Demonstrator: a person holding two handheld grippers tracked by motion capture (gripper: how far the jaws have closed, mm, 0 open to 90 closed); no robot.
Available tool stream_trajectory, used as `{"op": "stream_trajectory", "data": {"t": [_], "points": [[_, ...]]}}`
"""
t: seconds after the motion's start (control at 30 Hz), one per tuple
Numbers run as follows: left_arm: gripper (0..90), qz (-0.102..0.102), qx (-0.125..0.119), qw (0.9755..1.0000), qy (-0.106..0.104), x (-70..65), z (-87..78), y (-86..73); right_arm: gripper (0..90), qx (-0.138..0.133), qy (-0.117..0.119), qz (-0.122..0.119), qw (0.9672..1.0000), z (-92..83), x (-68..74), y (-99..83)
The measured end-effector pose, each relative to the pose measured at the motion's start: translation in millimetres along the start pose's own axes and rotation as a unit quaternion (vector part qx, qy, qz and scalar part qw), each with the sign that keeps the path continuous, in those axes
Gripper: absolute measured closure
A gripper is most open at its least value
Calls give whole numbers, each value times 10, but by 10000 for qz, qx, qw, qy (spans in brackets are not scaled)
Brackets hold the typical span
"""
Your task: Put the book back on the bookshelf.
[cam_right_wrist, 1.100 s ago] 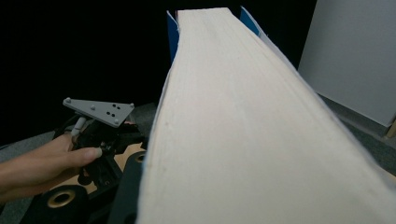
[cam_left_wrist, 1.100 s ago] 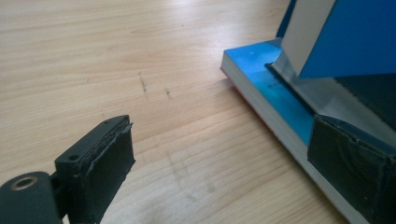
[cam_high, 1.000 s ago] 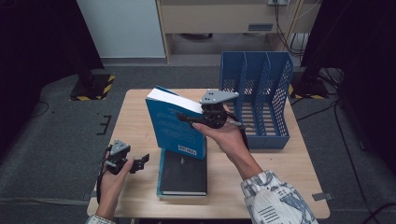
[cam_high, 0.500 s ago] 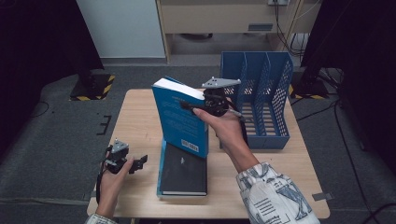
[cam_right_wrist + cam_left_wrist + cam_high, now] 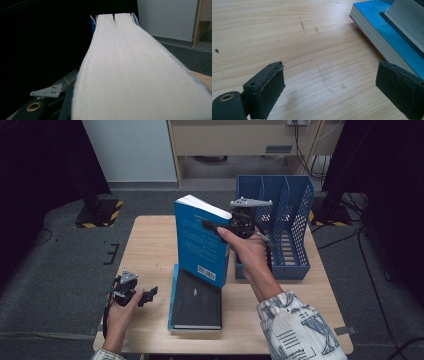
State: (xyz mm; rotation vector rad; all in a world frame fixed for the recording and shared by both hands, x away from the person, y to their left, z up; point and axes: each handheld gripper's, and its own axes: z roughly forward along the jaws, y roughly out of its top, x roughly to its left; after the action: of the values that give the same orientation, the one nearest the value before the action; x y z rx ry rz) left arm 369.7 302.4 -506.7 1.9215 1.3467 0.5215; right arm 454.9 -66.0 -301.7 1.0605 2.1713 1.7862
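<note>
While left fingers (image 5: 332, 90) gape, right fingers (image 5: 220, 227) clamp blue book (image 5: 200, 242) beside file rack (image 5: 295, 235).

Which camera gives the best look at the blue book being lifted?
The high view: the blue book shows whole, upright, clamped by the right gripper beside the blue file rack. The right gripper view shows just its pale page edges, close up. The left gripper view shows other books lying flat.

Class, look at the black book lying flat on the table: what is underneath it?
Under the black book lies a blue-covered book, flat on the wooden table; its blue edge shows along the left side. Most of its cover is hidden by the black book, so its title cannot be read.
</note>
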Motion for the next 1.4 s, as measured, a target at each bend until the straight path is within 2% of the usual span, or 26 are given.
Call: {"op": "stream_trajectory", "data": {"t": [0.4, 0.47, 0.57, 0.6, 1.0, 1.07, 1.13, 1.2, 1.4], "points": [[69, 30, 196, 9998, -23, 2, 40, -22, 606, -96, -213, 115, 9997, -208, -44, 44], [69, 42, 214, 9998, 3, 6, 40, -25, 606, -122, -250, 125, 9995, -254, -48, 56], [67, -8, 292, 9993, 247, 21, 55, -32, 606, -144, -316, 152, 9993, -337, -58, 73], [67, -36, 285, 9992, 266, 25, 63, -38, 606, -148, -339, 157, 9992, -363, -62, 76], [65, 13, 426, 9989, 205, 24, 85, -55, 606, -256, -642, 240, 9973, -714, -171, 92], [65, 9, 462, 9987, 227, 19, 91, -61, 605, -288, -677, 268, 9969, -775, -193, 96], [65, 45, 510, 9981, 342, 27, 94, -66, 605, -332, -714, 299, 9964, -845, -221, 97], [67, 81, 455, 9979, 461, 45, 88, -73, 606, -347, -762, 322, 9960, -908, -243, 93], [66, 60, 486, 9979, 414, 62, 101, -99, 606, -348, -927, 367, 9944, -1063, -316, 70]]}}
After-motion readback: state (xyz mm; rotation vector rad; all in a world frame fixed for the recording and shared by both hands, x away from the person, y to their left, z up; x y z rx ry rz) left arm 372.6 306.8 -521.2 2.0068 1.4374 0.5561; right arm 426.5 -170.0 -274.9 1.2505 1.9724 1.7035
